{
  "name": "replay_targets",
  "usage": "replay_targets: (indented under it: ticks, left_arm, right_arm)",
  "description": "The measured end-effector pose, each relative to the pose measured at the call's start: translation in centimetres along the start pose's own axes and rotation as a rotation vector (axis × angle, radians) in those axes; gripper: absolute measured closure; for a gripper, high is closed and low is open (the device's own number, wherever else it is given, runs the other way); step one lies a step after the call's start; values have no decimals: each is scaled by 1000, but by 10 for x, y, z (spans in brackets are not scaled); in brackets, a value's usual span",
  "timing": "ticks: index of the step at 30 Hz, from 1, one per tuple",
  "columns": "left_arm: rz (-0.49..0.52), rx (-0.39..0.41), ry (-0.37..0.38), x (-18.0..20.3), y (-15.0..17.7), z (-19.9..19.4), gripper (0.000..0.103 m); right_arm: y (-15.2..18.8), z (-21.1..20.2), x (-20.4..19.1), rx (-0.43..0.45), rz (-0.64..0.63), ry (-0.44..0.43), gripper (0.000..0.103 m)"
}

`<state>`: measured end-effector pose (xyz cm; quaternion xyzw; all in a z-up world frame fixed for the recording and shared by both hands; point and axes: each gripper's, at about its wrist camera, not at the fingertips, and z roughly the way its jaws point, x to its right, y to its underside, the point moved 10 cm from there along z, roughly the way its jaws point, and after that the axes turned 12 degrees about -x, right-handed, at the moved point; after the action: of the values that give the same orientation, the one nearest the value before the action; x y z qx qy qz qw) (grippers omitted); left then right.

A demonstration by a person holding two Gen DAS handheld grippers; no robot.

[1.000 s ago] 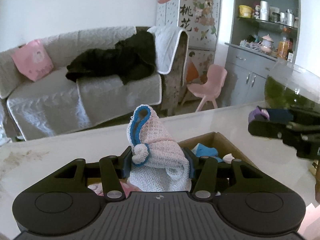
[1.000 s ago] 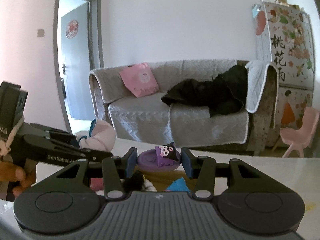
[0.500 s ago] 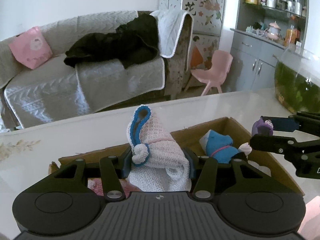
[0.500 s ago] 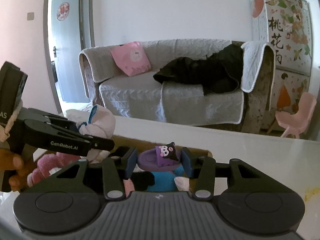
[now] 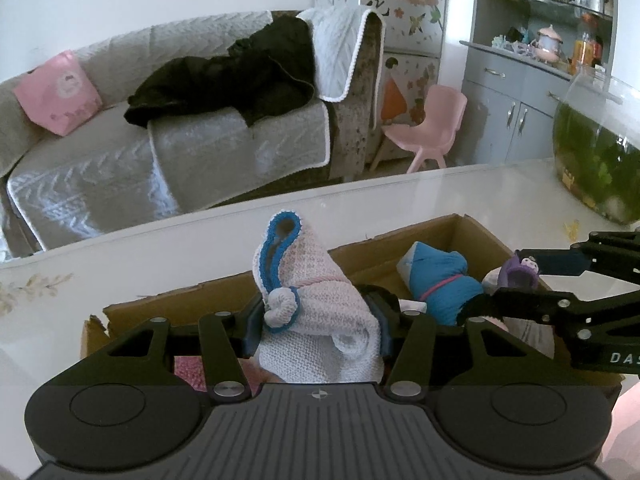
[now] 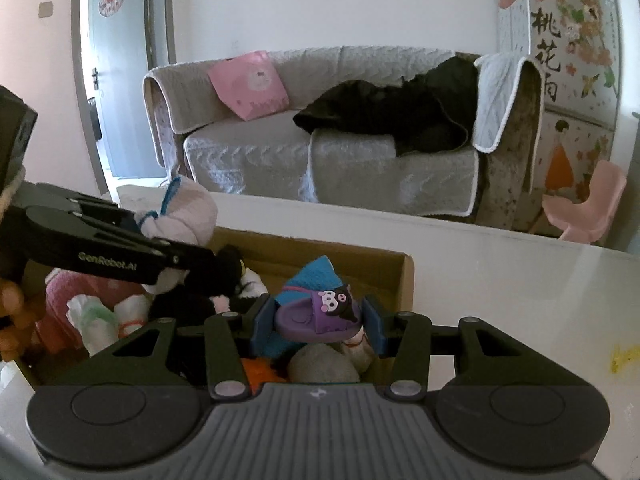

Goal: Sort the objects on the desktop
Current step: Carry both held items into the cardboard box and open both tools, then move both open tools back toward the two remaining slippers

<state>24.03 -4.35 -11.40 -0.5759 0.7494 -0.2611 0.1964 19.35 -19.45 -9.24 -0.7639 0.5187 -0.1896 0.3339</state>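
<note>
A cardboard box (image 5: 472, 226) sits on the pale glossy worktop (image 5: 420, 196), already crowded with soft things: a blue rolled cloth (image 5: 440, 280), a black plush toy (image 6: 200, 280), a pink fluffy piece (image 6: 64, 284), white rolled pieces (image 6: 94, 312), a grey bundle (image 6: 320, 366) and something orange (image 6: 258, 370). A round glass fishbowl (image 5: 600, 152) with green water stands on the worktop to the right of the box in the left wrist view. Beyond the worktop are a grey sofa (image 6: 320, 156) with a pink cushion (image 6: 248, 84) and a black garment (image 6: 392, 112), a pink child's chair (image 5: 428, 124), a grey cabinet (image 5: 516, 92) with jars on its shelves, and a door (image 6: 120, 80) on the left of the right wrist view.

The left hand-held gripper (image 5: 316, 320) is clamped on a knitted pink-and-white bundle with blue trim (image 5: 308, 296); the bundle stands up between the two blue pads, above the near left part of the box. The right hand-held gripper (image 6: 318, 322) is clenched on a small purple slipper (image 6: 316, 316) bearing a cartoon face with a black hood; the slipper lies level between the pads, above the contents at the right end of the box. The two hand-held grippers are near each other over the box, each visible from the side in the other's view.

White lettering "GenRobot.AI" runs along the left hand-held gripper's arm; the right one shows "DAS" at the picture edge. A decorated panel (image 6: 556, 60) behind the sofa carries large black Chinese characters, 桃花 among them.
</note>
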Motion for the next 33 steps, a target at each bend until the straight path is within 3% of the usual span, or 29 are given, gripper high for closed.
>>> replay_targets:
  ticks: [5,8,11,13,23,26,29,31,33]
  left_arm:
    - [-16,-6,17,1,1,0,42]
    - [-26,-6,22,-1,1,-2,29]
    - [-14,-1,9,0,2,-7,25]
    - [-13,3,16,3,1,-11,17]
    - [45,73,-38,10,13,-75,8]
    - [45,104,-41,13,35,-107,4]
    - [133,111,-58,27,61,-141,2]
    - [160,141,-65,35,83,-167,0]
    - [168,149,-20,45,112,-187,0]
  right_arm:
    - [1,3,1,-9,13,-2,58]
    - [3,4,2,-17,12,5,58]
    - [5,6,3,-29,7,10,56]
    - [7,6,3,-30,1,23,54]
    - [-1,-38,5,100,-8,19,31]
    - [-2,-58,-7,157,-54,-34,29]
    - [7,-81,-32,200,-149,-128,19]
    - [18,-92,-51,203,-223,-225,19]
    - [35,-95,-72,173,-308,-347,19]
